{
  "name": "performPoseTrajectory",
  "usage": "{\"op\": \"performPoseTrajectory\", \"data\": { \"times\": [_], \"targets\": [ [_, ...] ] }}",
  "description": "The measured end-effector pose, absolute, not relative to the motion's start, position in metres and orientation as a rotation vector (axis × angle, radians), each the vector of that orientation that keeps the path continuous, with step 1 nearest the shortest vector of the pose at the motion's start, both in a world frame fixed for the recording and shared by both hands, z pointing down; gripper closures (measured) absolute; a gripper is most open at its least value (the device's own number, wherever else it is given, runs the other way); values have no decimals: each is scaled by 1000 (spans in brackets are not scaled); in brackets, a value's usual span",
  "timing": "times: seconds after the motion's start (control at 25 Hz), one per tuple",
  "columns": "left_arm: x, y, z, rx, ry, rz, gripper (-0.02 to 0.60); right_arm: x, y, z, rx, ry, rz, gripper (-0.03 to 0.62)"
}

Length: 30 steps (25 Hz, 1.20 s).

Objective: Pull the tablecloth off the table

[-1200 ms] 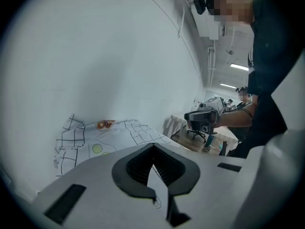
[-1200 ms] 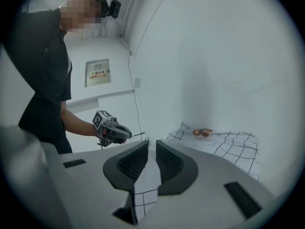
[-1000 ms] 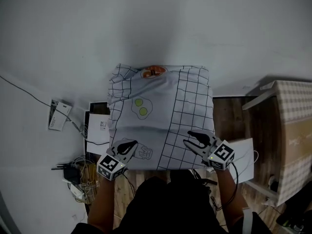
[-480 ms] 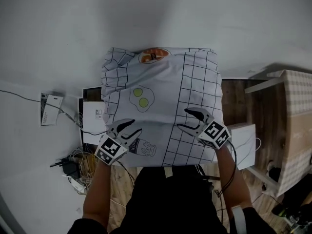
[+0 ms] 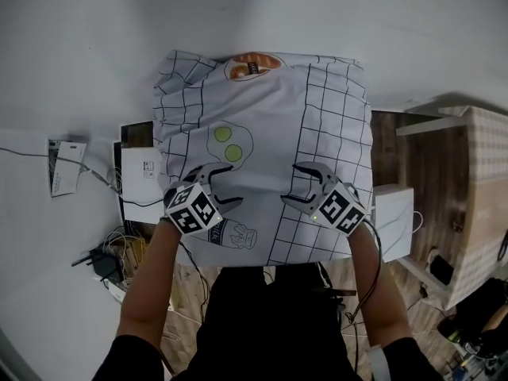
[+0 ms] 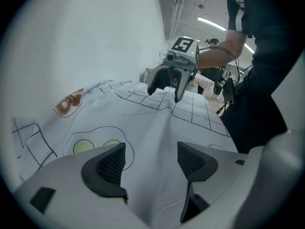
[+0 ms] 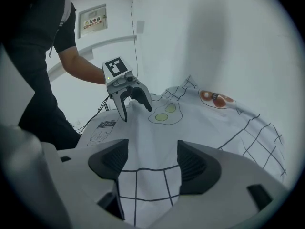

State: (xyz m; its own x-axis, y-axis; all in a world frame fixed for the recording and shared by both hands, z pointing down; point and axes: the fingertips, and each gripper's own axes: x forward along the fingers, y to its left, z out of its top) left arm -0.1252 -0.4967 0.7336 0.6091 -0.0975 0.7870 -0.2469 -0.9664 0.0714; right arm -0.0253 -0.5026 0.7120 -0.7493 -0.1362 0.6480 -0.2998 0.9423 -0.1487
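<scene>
Up against the white wall, the tablecloth (image 5: 262,125) w/ black grid & fried-egg print drapes over the whole table, top fully covered. Left gripper (image 5: 230,185) & right gripper (image 5: 292,182) hang low over its near half, side by side, apart. Both sets of jaws have just been opening & now stand wide; cloth lies betw. the pads, not pinched. Left one straddles a raised fold. Cables (image 5: 119,260) tangle on the floor at left.

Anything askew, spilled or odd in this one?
Nothing is spilled or damaged. The tablecloth is rumpled rather than flat, with a raised fold running along its middle. A tangle of cables sits beside it on the left.
</scene>
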Motion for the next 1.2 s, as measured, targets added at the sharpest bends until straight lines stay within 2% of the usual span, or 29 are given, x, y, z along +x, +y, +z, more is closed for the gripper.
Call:
{"op": "performPoseTrajectory", "data": {
  "times": [0.4, 0.92, 1.08, 1.2],
  "targets": [
    [-124, -500, 764, 2692, -233, 1395, 245, -39, -492, 754, 257, -2321, 294, 287],
    [-126, -500, 768, 2654, -286, 1345, 247, -36, -498, 767, 330, -2286, 245, 289],
    [-125, -499, 768, 2648, -296, 1335, 266, -36, -497, 767, 353, -2305, 244, 292],
    [-123, -494, 767, 2644, -291, 1340, 317, -36, -496, 766, 359, -2308, 254, 326]
  ]
}}
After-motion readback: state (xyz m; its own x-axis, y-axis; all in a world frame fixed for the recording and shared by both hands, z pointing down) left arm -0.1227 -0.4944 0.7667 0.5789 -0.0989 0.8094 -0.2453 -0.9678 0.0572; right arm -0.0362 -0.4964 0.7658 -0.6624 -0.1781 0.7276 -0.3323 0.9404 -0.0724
